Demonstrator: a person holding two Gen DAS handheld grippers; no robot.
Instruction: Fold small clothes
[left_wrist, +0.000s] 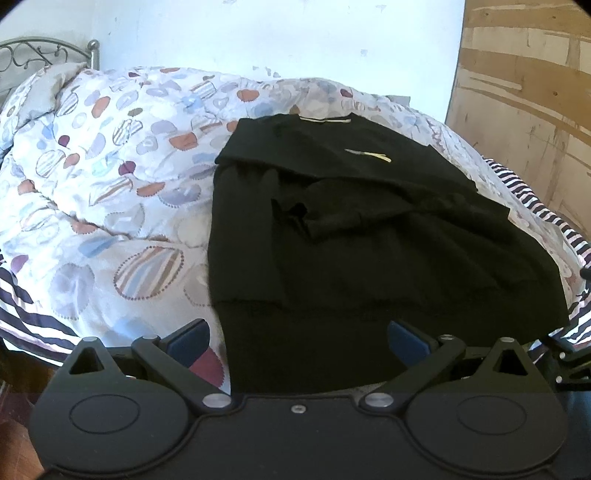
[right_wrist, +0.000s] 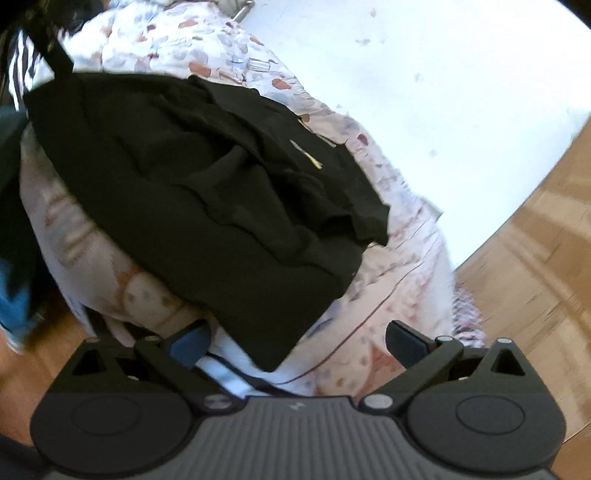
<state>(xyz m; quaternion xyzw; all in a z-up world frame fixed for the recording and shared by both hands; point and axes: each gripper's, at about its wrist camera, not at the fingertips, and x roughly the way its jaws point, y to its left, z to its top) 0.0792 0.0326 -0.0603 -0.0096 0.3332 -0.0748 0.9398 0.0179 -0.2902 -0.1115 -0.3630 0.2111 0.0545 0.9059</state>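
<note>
Left gripper (left_wrist: 299, 341) at 6 o'clock of its own view, jaws spread wide, released, nothing between the blue pads (left_wrist: 188, 341). Hovering over the near hem of a black shirt (left_wrist: 369, 240), fabric showing in the gap below but not pinched, as far as can be told. Right gripper (right_wrist: 299, 341) likewise at 6 o'clock of its view, jaws apart, gripping nothing, set just off the shirt's near corner (right_wrist: 273, 354) and over the quilt's edge.

Black shirt spread on a patterned quilt (left_wrist: 110, 184), occupying centre to 3 o'clock of the left view, collar with its pale label (left_wrist: 325, 120) at 12 o'clock, small yellow logo (left_wrist: 367, 155) just below. Sleeve (left_wrist: 314, 218) seemingly tucked inward across the chest; left side edge running fairly straight from 11 to 7 o'clock. Right side, toward 3 o'clock, looking looser, edge draped near a striped cloth (left_wrist: 535, 206) at the quilt's border. Rumpled ridges across the middle in the right view.

Judged progress: early to midway. Side folds apparently begun, one sleeve brought in. Left to do, probably: smoothing the creases, squaring the right side, then folding hem up to collar. No finished pile visible anywhere. Wooden floor (right_wrist: 517, 258) at 3 to 4 o'clock, white wall (left_wrist: 258, 33) behind.
</note>
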